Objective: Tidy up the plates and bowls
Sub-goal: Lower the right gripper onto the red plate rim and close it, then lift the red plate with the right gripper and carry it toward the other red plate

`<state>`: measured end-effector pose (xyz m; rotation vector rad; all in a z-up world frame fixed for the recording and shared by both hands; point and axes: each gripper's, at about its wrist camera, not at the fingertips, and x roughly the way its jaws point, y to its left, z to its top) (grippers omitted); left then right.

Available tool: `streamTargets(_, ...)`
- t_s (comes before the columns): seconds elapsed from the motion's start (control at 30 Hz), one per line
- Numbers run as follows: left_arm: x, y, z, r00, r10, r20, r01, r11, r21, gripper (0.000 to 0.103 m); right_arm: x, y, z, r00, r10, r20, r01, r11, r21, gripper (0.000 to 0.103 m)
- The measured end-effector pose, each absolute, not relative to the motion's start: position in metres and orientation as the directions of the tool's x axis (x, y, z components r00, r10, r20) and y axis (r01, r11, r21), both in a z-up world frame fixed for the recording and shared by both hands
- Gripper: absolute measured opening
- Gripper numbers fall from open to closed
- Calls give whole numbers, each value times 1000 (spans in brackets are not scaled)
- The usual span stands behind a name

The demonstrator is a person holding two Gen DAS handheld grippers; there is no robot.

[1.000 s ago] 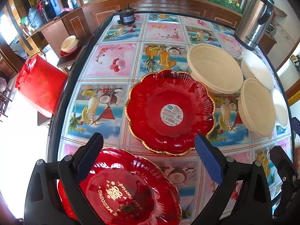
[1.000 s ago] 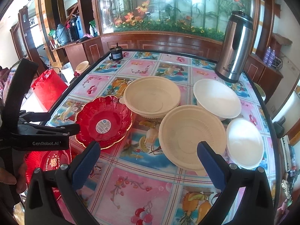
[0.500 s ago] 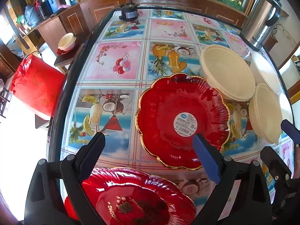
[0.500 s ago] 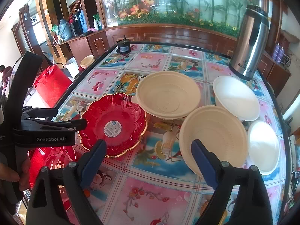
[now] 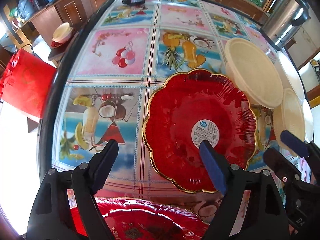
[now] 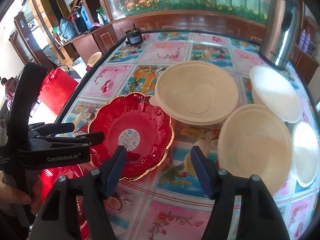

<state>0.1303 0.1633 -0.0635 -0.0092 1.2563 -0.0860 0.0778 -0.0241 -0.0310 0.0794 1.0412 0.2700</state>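
Left wrist view: left gripper (image 5: 158, 148) angled steeply down over the table (image 5: 120, 60), jaws apart and just been closing, gripping nothing. Red plate (image 5: 180, 124) at 3 o'clock under the right pad, its edge between the pads. Second red plate (image 5: 140, 220) at 6 o'clock. Cream bowl (image 5: 254, 74) at 2 o'clock.

Right wrist view: right gripper (image 6: 158, 156) half open, just been closing, nothing clamped. Red plate (image 6: 140, 124) at 9 o'clock, its near rim between the pads. Cream bowl (image 6: 196, 92) at 12 o'clock, another cream bowl (image 6: 254, 140) at 3 o'clock, two white bowls (image 6: 276, 92) beyond.
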Motion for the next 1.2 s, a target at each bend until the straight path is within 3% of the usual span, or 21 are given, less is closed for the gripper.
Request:
streamTargets(0.17, 138, 167, -74, 281, -74, -957, 58, 997, -60, 83, 89, -27, -47, 429, 278, -860, -139, 961, 241, 60)
streamTargets(0.47, 146, 171, -89, 242, -89, -966, 61, 995, -77, 64, 102, -25, -65, 373, 281, -884, -113, 960, 258, 52)
streamTargets(0.6, 149, 169, -90, 243, -93, -966, 69, 995, -78, 63, 107, -25, -70, 354, 304, -885, -105, 953, 285, 38)
streamTargets(0.67, 150, 167, -90, 244, -95, -965, 72, 994, -80, 61, 108, -24, -71, 352, 303, -886, -107, 953, 283, 35)
streamTargets(0.77, 150, 164, -89, 247, -97, -964, 86, 993, -78, 51, 110, -23, -71, 353, 302, -886, -111, 953, 280, 32)
streamTargets(0.93, 149, 162, -89, 252, -94, -963, 95, 993, -72, 49, 116, -26, -77, 328, 326, -887, -89, 945, 314, 21)
streamTargets(1.2, 147, 175, -88, 265, -101, -959, 61, 994, -88, 27, 115, -30, -79, 321, 325, -889, -74, 945, 319, 10)
